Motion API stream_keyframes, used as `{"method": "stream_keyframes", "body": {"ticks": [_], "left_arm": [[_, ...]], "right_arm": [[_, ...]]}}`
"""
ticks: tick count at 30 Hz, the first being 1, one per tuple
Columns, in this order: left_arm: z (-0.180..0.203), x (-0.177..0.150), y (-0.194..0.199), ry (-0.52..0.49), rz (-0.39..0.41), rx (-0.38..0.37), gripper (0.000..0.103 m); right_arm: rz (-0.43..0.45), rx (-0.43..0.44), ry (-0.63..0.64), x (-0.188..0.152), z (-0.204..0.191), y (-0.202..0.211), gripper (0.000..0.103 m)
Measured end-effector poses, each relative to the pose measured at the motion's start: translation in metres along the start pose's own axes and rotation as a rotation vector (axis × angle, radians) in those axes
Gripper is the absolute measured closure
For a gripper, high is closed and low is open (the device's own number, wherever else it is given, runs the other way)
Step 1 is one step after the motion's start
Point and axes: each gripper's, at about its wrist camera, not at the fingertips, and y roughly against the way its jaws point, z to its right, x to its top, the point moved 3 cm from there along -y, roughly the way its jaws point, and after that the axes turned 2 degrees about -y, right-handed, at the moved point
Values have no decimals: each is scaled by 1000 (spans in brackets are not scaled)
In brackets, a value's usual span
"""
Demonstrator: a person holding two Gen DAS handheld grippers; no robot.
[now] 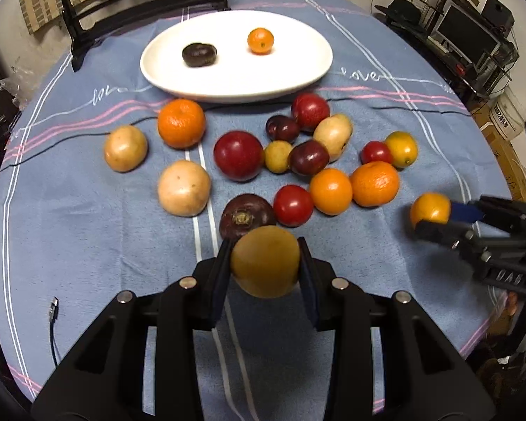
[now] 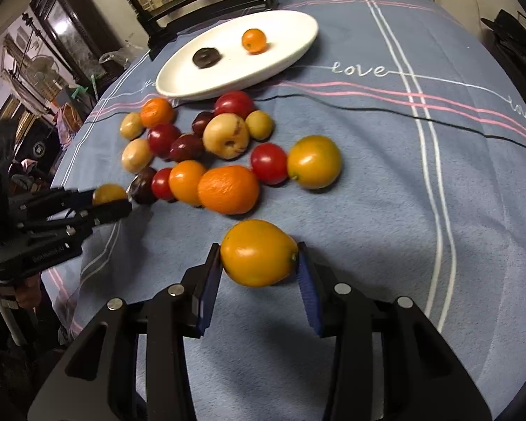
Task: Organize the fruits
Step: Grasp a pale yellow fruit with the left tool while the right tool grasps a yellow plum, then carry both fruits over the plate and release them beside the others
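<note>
My left gripper is shut on a yellow-brown fruit and holds it above the near side of the fruit pile; it also shows in the right wrist view. My right gripper is shut on an orange-yellow fruit, seen in the left wrist view too. A white oval plate at the back of the table holds a dark plum and a small orange fruit. Several red, orange, purple and pale fruits lie loose on the blue cloth in front of the plate.
A dark wooden stand sits behind the plate at the table's far edge. A USB cable end lies on the cloth at the near left. Shelves with electronics stand beyond the table's right edge.
</note>
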Motion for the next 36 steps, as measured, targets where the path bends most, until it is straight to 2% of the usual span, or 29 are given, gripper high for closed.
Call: {"method": "stream_keyframes", "body": {"ticks": [3,9,15,21,27,36], "left_arm": [[0,4,10,-7,18,9,67],[3,31,33,-22,83,26,67],[1,70,60,-37,175,45,67],[-4,102,74,-42,233,61,67],[-10,123,72,-27,252,63,67],[-22,148,52,-6,238,68,67]], "right_arm": [[3,11,11,0,-6,2,61],[73,45,27,18,-20,25,61],[163,73,55,58,-32,53,61],[243,71,89,99,-38,72,61],[292,75,120,135,-42,83,61],[272,82,124,157,-38,67,61]]}}
